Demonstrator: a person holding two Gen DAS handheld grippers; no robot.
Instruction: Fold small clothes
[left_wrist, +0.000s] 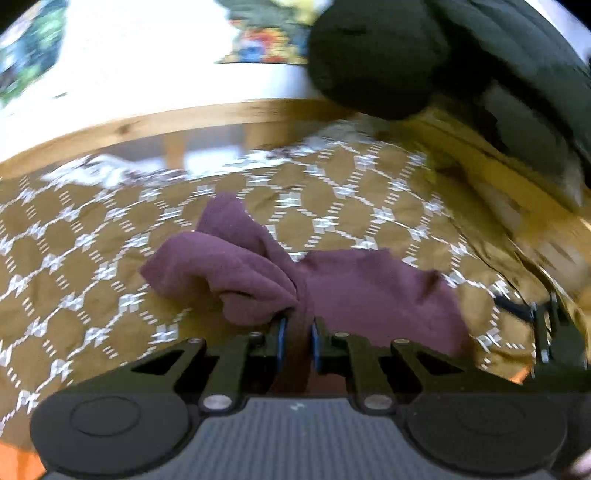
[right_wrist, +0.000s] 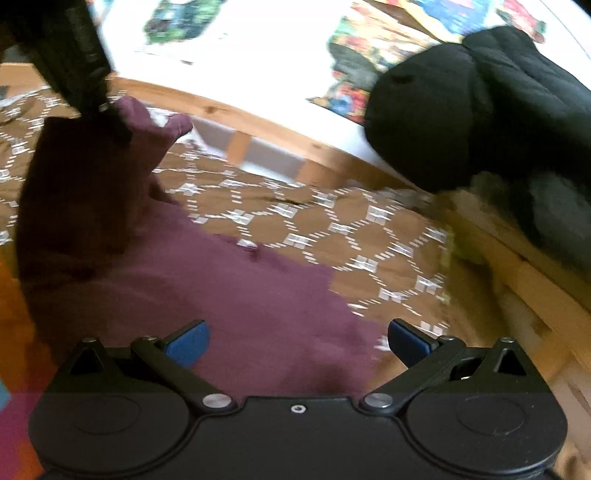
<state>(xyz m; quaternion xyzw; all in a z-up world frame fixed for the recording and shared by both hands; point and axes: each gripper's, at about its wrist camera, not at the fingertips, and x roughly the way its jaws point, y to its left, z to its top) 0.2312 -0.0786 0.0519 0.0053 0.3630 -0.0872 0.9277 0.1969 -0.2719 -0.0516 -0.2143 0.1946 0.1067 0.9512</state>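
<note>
While the left gripper (left_wrist: 298, 338) tilts down, it pinches the purple garment (left_wrist: 362, 288). Near the cloth, the right gripper (right_wrist: 298, 341) gapes empty over the bed (right_wrist: 369, 254)

A: so the surface is a mustard-brown bedspread with a white diamond pattern (left_wrist: 110, 229), right?

B: yep, with a pale pine wooden bed rail (right_wrist: 266, 129) behind it, then a bright white wall (left_wrist: 147, 55) with colourful, blurry posters (right_wrist: 373, 44). A black padded cushion (right_wrist: 461, 107) sits at the right.
</note>
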